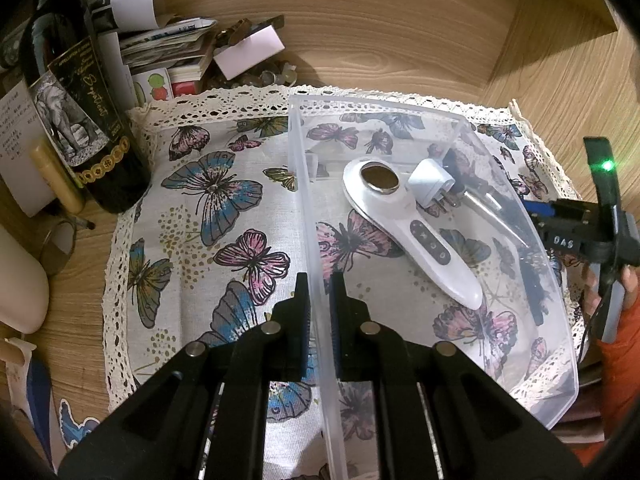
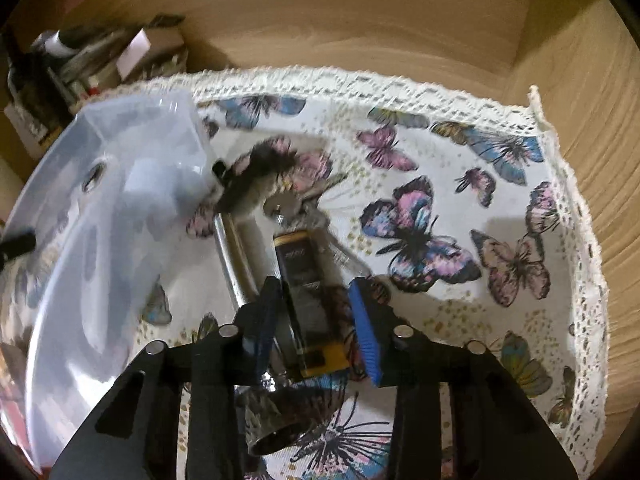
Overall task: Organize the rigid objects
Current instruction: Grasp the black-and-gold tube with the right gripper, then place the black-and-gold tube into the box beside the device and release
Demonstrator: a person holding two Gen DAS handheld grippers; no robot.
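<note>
left gripper (image 1: 319,304) fingers pinching bin (image 1: 560,320) wall | right gripper (image 2: 318,316) fingers spread around battery (image 2: 310,300) | bottle (image 1: 76,92) nearby

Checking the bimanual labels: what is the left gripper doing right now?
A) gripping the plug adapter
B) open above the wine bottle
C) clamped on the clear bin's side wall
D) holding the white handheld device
C: in the left wrist view the left gripper has one finger on each side of the clear bin wall, closed onto it, while the white handheld device lies untouched inside.
</note>
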